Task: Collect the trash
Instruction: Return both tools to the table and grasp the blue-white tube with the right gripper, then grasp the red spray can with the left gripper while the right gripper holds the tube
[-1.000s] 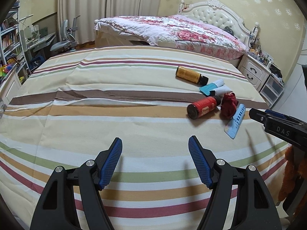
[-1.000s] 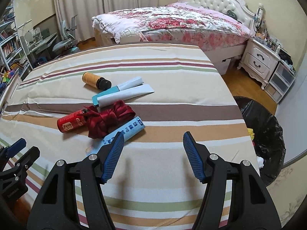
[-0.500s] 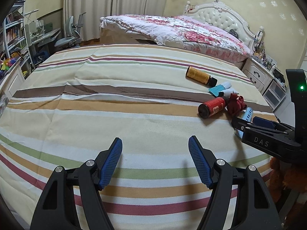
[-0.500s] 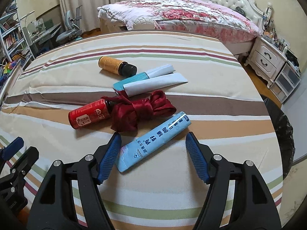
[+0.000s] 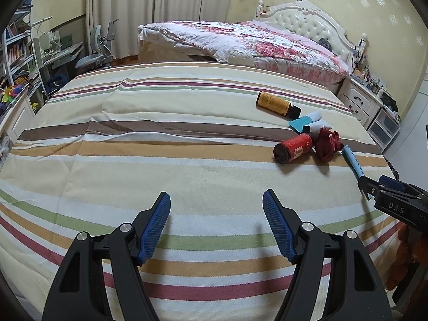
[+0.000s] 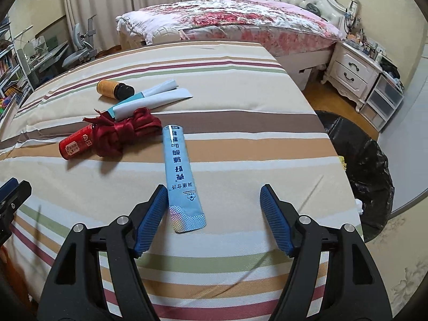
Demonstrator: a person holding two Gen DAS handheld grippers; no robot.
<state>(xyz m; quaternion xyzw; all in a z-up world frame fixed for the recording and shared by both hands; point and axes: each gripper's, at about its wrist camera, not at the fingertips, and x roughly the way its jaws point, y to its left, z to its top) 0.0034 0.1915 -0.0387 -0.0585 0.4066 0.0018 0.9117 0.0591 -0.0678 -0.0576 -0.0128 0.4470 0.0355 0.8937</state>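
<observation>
Striped bedcover (image 6: 240, 101), right gripper (image 6: 214, 208) jaws parted astride blue sachet (image 6: 182, 176), left gripper (image 5: 216, 219) released.

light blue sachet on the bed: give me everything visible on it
The light blue sachet is a long, flat, glossy packet, apparently foil or plastic, with dark blue printed characters and a shiny dotted band at its near end. It lies flat on the striped bedspread, far end beside the red ribbon bundle. Its near end sits between the open right gripper fingers, close to one pad; contact unclear.
</observation>
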